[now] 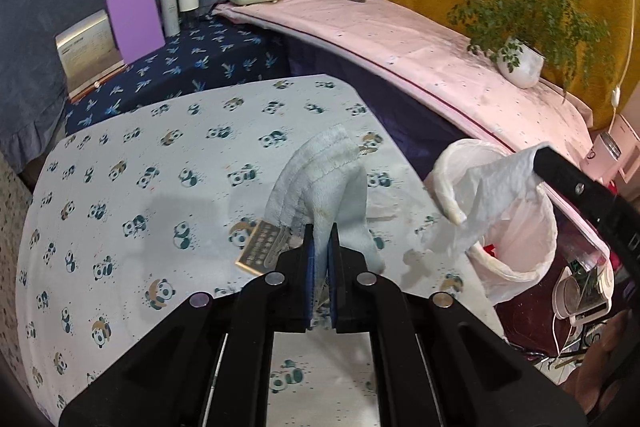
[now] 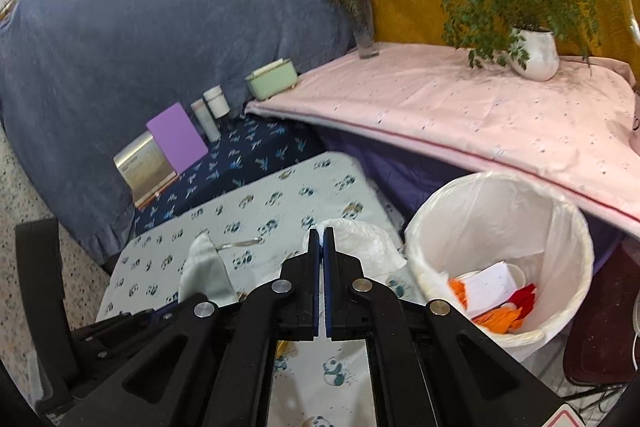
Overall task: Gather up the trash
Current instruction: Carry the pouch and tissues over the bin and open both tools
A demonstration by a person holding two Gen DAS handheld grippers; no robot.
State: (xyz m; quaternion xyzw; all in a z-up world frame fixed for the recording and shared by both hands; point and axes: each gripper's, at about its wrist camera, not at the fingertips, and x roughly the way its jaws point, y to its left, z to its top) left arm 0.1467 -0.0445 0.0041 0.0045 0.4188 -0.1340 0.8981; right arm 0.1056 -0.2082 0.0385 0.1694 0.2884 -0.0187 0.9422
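My left gripper [image 1: 321, 233] is shut on a light blue towel [image 1: 320, 179] and holds it up over the panda-print table [image 1: 120, 187]. A small gold-and-black packet [image 1: 259, 251] lies on the table just left of its fingers. My right gripper [image 2: 321, 233] is shut on a crumpled white tissue [image 2: 360, 243], which also shows in the left wrist view [image 1: 496, 187], held just left of the white-lined trash bin [image 2: 500, 187]. The bin holds orange, red and white scraps [image 2: 496, 295]. The towel [image 2: 204, 267] and the left gripper show at the lower left of the right wrist view.
A pink-covered shelf [image 2: 440, 107] carries a potted plant [image 2: 534, 53], a flower vase [image 2: 366, 35] and a green box [image 2: 272, 79]. A purple card [image 2: 176, 137], a gold box [image 2: 142, 165] and white jars [image 2: 216, 103] stand on a dark blue cloth behind the table.
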